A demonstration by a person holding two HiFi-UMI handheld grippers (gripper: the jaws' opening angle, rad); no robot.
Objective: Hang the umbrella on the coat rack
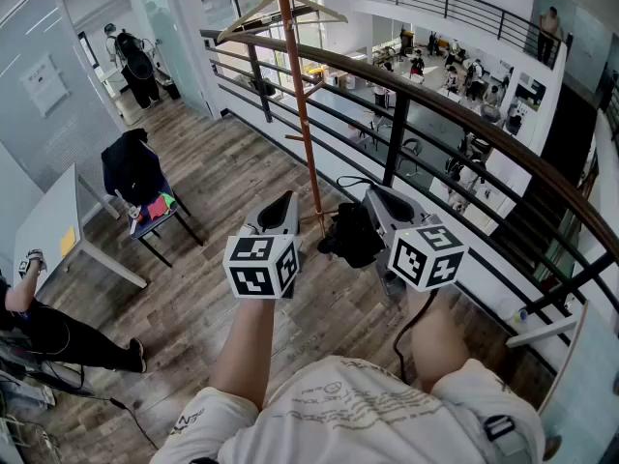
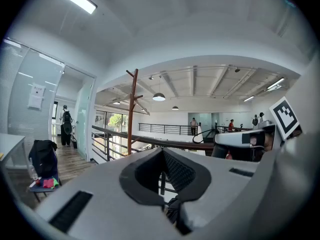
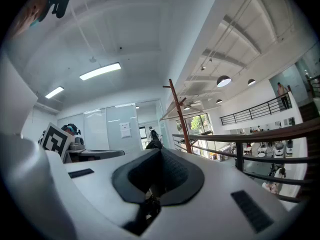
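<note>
Umbrella (image 1: 350, 235), black and folded, hangs low near the orange pole of the coat rack (image 1: 302, 114), which rises in front of us by the dark railing (image 1: 435, 104). Off to our left, a chair (image 1: 162, 222) carries a dark jacket (image 1: 131, 167). Our right gripper (image 1: 370, 196) has its jaws closed on the umbrella, with black fabric bunched between them. Our left gripper (image 1: 283, 203) is just beside the umbrella, jaws pressed together with nothing between them.
</note>
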